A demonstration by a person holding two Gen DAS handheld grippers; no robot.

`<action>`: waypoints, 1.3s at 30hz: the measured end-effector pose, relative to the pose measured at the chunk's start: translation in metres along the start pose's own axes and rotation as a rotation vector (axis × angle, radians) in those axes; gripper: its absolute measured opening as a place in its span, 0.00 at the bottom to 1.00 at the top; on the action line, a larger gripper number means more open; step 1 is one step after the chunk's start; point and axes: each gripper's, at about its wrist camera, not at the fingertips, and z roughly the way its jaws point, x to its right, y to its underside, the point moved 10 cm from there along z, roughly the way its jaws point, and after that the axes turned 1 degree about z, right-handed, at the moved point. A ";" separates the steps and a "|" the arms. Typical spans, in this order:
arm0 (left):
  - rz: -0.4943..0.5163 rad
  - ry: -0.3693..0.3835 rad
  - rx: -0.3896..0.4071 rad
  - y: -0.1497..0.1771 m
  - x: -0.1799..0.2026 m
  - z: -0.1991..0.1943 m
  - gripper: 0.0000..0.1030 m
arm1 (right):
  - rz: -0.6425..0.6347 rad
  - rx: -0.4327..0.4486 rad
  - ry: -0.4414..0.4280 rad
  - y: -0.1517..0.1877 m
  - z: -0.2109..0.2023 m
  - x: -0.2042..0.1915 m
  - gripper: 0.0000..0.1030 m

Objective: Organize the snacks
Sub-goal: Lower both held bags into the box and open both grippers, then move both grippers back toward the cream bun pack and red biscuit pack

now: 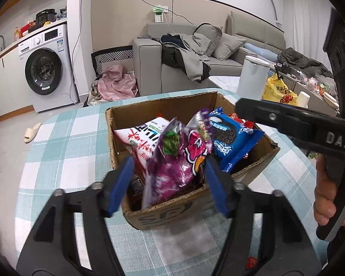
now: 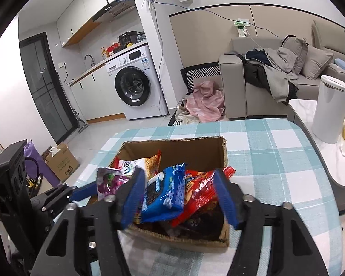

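Note:
An open cardboard box [image 1: 163,105] of snack packs stands on the checked tablecloth [image 1: 69,138]. My left gripper [image 1: 170,184] is open over the box's near edge. A shiny purple bag [image 1: 177,161] stands between its blue pads [image 1: 124,184], and the left pad is clear of it. Beside it lie a white bag with red letters [image 1: 142,138] and a blue cookie pack [image 1: 232,142]. My right gripper [image 2: 179,197] is open over the same box [image 2: 172,147]. The blue cookie pack [image 2: 165,193] and a red pack [image 2: 200,188] sit between its pads.
A white bin [image 1: 253,78], a yellow bag [image 1: 278,89] and a paper cup [image 1: 302,97] stand on a second table at the right. A small red wrapper [image 1: 251,262] lies near the front. A washing machine [image 2: 135,87] and a sofa [image 2: 264,80] are behind.

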 end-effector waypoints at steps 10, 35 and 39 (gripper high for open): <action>-0.043 -0.006 0.058 0.006 -0.009 -0.047 0.99 | -0.027 -0.004 0.009 0.017 -0.029 0.002 0.98; -0.065 -0.046 0.096 0.068 -0.013 -0.150 0.99 | -0.095 -0.065 -0.001 0.088 -0.085 -0.026 1.00; -0.062 -0.056 0.094 0.077 -0.011 -0.162 0.99 | -0.094 -0.091 0.003 0.100 -0.090 -0.027 1.00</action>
